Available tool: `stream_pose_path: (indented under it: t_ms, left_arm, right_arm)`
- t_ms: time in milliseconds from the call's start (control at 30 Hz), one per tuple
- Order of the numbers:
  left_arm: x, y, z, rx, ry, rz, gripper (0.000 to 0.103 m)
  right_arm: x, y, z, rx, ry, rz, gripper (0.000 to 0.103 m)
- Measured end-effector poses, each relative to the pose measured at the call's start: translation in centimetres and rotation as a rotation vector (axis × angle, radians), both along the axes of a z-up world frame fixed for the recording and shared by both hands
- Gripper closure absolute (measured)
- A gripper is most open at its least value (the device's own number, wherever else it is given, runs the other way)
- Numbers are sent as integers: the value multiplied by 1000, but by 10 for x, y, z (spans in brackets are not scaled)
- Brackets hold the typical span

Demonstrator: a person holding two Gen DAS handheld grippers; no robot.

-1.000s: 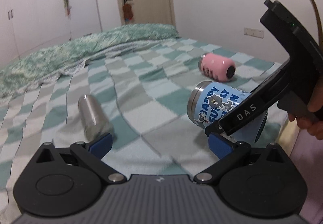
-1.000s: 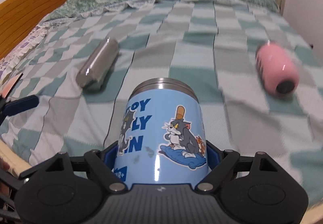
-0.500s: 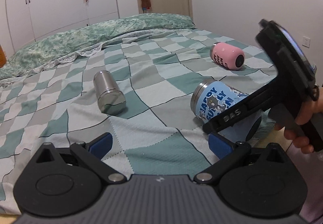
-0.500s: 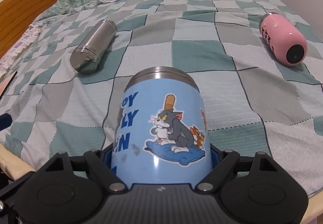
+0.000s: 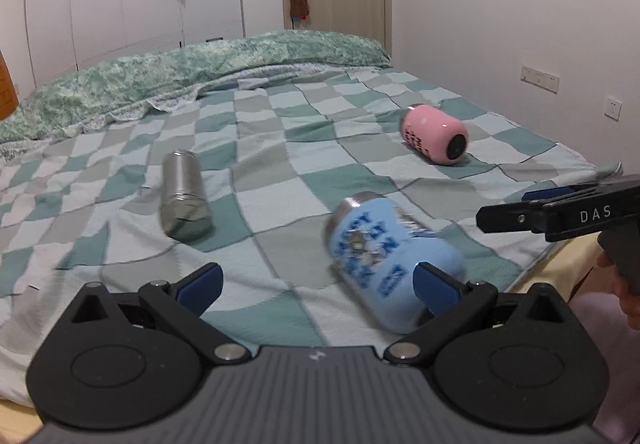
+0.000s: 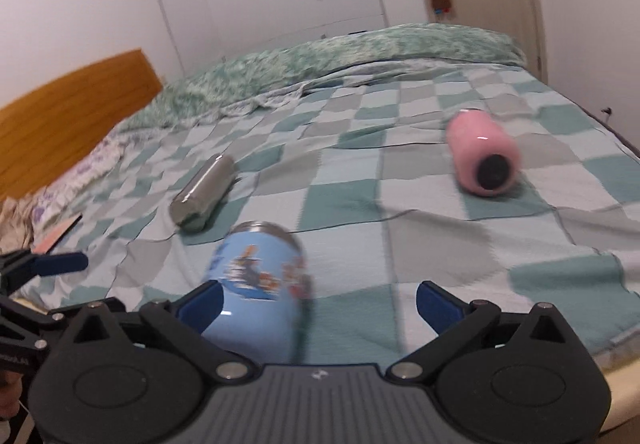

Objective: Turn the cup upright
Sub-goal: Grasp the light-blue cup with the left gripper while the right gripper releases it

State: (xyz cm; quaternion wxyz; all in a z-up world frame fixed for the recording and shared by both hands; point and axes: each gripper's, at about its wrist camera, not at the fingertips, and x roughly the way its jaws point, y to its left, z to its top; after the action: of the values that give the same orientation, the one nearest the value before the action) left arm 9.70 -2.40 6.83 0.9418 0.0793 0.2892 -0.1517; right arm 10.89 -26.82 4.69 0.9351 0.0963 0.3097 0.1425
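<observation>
Three cups counted on checkered bedspread point(image 5: 280, 180), all on their sides: blue cartoon cup point(image 6: 260, 284) near front edge, steel cup point(image 5: 184, 200) to its left, pink cup point(image 5: 436, 138) farther back right. Blue cup now free of right gripper point(image 6: 320, 304); fingers spread apart, cup beside left finger point(image 6: 200, 302), blurred; half a second ago clamped between both. Left gripper point(image 5: 320, 286) open, holding nothing, blue cup just ahead of its right finger.
</observation>
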Motion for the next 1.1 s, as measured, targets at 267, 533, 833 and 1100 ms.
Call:
stream_pose_path:
  t_ms: [267, 533, 833, 1100]
  left_arm:
    - [24, -51, -4, 34, 73, 61, 0]
    - [84, -64, -11, -39, 294, 190, 0]
    - [131, -79, -24, -60, 415, 248, 0]
    - [150, -77, -49, -68, 533, 315, 15]
  right_arm:
    - [-1, -53, -22, -10, -59, -24, 0]
    - [17, -66, -36, -13, -149, -8, 0]
    - [38, -65, -42, -36, -196, 32, 0]
    - [45, -70, -52, -11, -182, 39, 0]
